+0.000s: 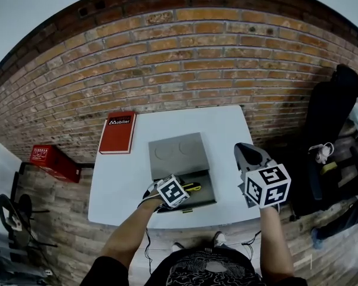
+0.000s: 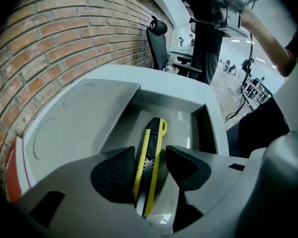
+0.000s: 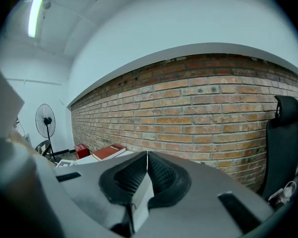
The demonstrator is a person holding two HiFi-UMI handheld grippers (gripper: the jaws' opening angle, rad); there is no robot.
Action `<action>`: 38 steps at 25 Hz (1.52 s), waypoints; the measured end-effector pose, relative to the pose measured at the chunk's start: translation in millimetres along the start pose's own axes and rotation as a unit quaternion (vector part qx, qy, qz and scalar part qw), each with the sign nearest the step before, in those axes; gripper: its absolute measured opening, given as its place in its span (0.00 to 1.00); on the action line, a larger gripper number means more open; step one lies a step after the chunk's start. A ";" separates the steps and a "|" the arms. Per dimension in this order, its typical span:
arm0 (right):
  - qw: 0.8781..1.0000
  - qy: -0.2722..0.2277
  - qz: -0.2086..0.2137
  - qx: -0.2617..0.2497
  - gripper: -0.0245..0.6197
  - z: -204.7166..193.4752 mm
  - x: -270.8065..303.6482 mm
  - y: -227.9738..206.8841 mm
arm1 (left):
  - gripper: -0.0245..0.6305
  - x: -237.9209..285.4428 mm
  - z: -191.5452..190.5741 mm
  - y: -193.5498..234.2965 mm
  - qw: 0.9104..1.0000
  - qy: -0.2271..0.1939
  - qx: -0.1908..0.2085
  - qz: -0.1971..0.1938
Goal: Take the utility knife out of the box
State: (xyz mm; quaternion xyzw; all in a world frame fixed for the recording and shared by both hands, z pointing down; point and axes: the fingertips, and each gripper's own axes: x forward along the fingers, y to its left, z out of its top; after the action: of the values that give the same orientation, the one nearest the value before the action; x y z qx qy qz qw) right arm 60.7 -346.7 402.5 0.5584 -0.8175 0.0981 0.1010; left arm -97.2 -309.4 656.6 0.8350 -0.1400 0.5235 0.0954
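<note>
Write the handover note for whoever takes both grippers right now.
Left gripper: open, lowered into the open box, jaws either side of the utility knife, not clamped on it.
Right gripper: shut, empty, held to the right of the box.
Knife lies flat in the box on the white table; lid folded back.
Done: box open, the reach.
Left: close on the knife, lift it out.

Tool [image 2: 151,156], jaws apart around utility knife [image 2: 155,133], in open grey box [image 2: 203,128]
</note>
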 end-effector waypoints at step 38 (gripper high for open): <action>0.998 0.002 0.065 0.014 0.07 -6.3 18.5 40.8 | 0.24 -56.7 9.5 14.5 0.992 -0.068 -0.078 0.076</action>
State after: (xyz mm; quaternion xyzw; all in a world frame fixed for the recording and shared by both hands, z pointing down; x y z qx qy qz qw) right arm 16.4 -346.9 411.6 0.5055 -0.8503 0.1167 0.0882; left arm -117.4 -318.4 601.6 0.8456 -0.2493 0.4591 0.1103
